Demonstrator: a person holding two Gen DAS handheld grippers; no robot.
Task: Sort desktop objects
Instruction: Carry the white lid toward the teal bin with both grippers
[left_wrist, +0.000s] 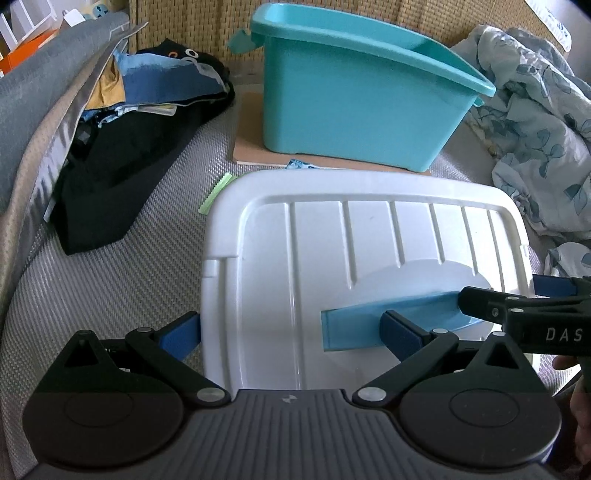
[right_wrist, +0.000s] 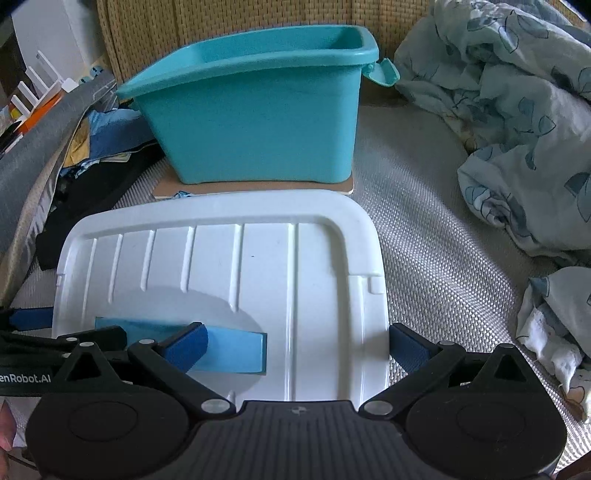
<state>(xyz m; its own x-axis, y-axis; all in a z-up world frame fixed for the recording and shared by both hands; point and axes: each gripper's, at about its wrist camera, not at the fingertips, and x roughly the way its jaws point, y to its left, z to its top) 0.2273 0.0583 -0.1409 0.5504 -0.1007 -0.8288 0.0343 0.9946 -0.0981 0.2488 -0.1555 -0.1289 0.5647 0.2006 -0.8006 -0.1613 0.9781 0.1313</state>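
White lid (left_wrist: 362, 258) lies flat and ribbed side up, straight ahead of and under both claws, w/ a light-blue handle strip (left_wrist: 369, 325) running left–right across its near part. The lid's long axis looks crosswise to both cams, though fisheye warp makes that approx.

Left gripper (left_wrist: 291, 332) is spread wide: one pad off the lid's left edge, the other over the handle strip — gripping nothing that I can see. Right gripper (right_wrist: 295, 343) mirrors it, also spread, w/ its left pad on the strip (right_wrist: 221, 343) and its right pad just past the lid's right edge (right_wrist: 376, 258). Both arms are about equally near; the two claws crowd each other at the handle, almost touching. So the next move prob. turns on who takes the handle vs who takes the rim — my guess only.

Whether a box sits under the lid can't be told; its contents are hidden.

Beyond the lid's far edge a teal tub (left_wrist: 362, 96) stands upright on a tan board (left_wrist: 251, 147), near but apart from the lid. Its inside is mostly out of sight, nothing shows above the rim.

Further out: dark clothes pile (left_wrist: 140, 140) on the left, floral bedding (right_wrist: 517, 129) on the right, all on a woven mat (right_wrist: 443, 258).
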